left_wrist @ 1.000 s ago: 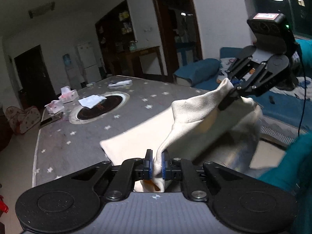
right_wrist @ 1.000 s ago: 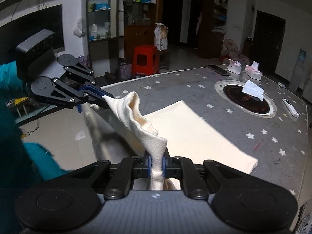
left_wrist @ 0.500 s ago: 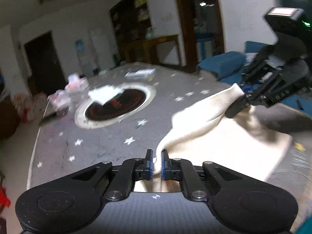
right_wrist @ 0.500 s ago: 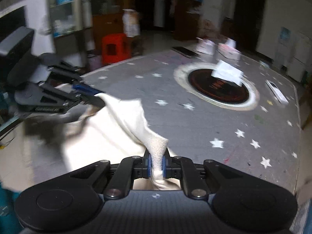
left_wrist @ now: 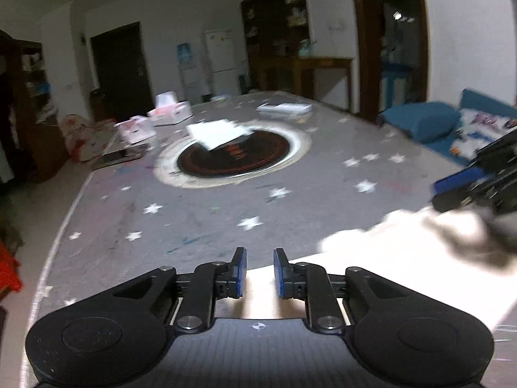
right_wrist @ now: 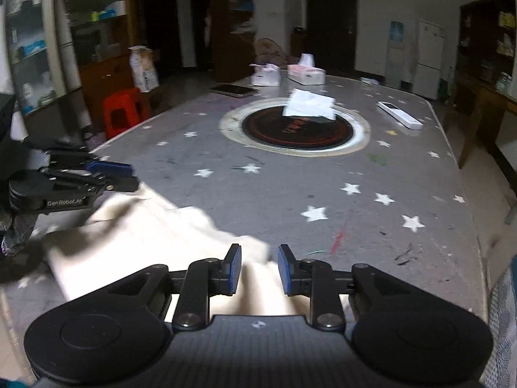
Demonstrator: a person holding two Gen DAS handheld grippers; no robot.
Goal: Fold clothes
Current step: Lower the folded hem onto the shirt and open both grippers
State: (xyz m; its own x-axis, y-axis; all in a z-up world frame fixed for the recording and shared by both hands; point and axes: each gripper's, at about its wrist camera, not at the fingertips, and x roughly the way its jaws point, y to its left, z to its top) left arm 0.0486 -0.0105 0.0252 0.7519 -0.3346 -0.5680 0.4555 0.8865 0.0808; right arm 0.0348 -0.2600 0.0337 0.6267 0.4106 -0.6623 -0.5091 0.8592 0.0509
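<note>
— 2 tools, both with their blue pads spread apart and nothing between them. Start at the left: what do you see?

— Left tool (left_wrist: 260,273) hangs low over the near edge of the grey star-printed worktop (left_wrist: 200,213), pads (left_wrist: 240,271) parted. The cream cloth (left_wrist: 404,258) lies on the worktop under and to the right of it, its far edge bunched and blurred.

— Is it touching the cloth?

— Cannot tell; the cloth shows below the gap, but contact is unclear. In the right wrist view the left tool (right_wrist: 113,174) sits at the cloth's far-left corner, just beside the rumpled edge.

— Further right?

— Middle of the worktop: a round black hotplate (left_wrist: 239,156) set in a pale ring, with a white paper (left_wrist: 219,131) lying across its far side. Beyond it, 2 tissue boxes (left_wrist: 168,113) and a white remote (left_wrist: 284,108).

— And the right tool?

— Right tool (right_wrist: 260,268) is also low over the cloth (right_wrist: 155,236), pads apart, a raised fold of cream fabric showing just ahead of the gap. In the left wrist view the right tool (left_wrist: 465,187) appears at the right edge, blurred, just above the cloth's bunched corner.

— So where is the cloth overall?

— Lying on the near end of the worktop, spanning between the 2 tools, mostly flat with a wrinkled far edge. A red stool (right_wrist: 124,110) stands on the floor off the worktop's left side.
</note>
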